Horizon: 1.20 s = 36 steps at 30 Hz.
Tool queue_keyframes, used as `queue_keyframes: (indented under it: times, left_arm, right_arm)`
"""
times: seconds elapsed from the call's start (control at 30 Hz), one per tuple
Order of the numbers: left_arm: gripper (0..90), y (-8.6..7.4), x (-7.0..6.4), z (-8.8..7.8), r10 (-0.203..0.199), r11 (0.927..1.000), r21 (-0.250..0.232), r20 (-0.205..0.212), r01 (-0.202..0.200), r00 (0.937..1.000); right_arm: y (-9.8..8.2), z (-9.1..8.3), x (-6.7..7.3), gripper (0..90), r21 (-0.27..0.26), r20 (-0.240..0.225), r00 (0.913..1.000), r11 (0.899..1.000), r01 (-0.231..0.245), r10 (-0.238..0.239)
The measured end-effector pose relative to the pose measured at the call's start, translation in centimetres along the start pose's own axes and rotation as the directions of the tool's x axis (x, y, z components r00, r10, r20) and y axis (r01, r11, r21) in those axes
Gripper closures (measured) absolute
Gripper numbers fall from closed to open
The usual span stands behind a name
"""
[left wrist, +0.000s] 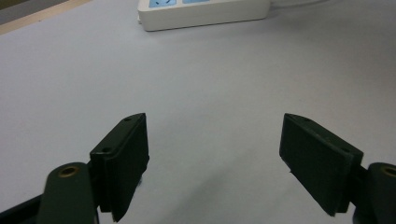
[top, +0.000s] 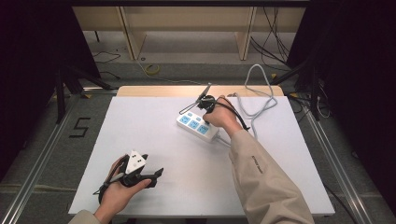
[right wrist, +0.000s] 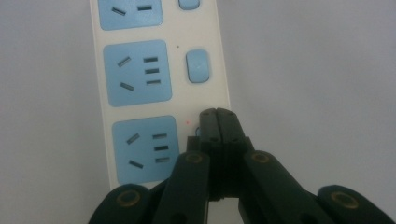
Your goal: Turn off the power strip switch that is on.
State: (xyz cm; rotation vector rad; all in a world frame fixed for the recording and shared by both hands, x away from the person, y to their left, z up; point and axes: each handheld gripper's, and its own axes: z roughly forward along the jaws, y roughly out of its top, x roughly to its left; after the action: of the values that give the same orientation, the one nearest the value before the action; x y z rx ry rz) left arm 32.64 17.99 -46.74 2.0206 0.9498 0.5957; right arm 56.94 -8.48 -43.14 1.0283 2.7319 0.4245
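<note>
A white power strip point(top: 196, 125) with blue sockets lies at the table's far middle. My right gripper point(top: 207, 112) points down onto it, jaws shut with nothing between them. In the right gripper view the shut tips point(right wrist: 217, 114) rest over the nearest socket's blue switch, which they mostly hide; a small red light point(right wrist: 187, 122) glows beside them. The middle switch point(right wrist: 197, 66) shows uncovered. My left gripper point(top: 156, 175) lies near the front left of the table, held in a hand, jaws wide open point(left wrist: 215, 135) over bare tabletop, with the power strip point(left wrist: 205, 11) far ahead.
The strip's grey cable point(top: 254, 100) loops off the table's far right edge. A white sheet point(top: 154, 140) covers the table. Beyond it are floor cables point(top: 152, 70) and wooden furniture legs point(top: 130, 37); dark curtains flank both sides.
</note>
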Motion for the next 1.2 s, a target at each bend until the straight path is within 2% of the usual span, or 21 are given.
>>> queue_keyframes:
  times: [0.67, 1.2]
  left_arm:
    - [23.8, -0.01, -0.03, 0.04, 0.001, 1.0000, 0.003, 0.001, -0.001, 1.0000]
    - [23.8, -0.02, -0.03, 0.06, 0.003, 1.0000, 0.005, 0.000, -0.003, 1.0000]
  right_arm:
    - [0.08, 0.11, 0.17, 90.0, 0.014, 0.010, 0.9999, 1.000, 0.006, -0.006]
    - [-0.02, 0.08, 0.49, 90.0, 0.004, 0.030, 0.9994, 1.000, 0.019, -0.020]
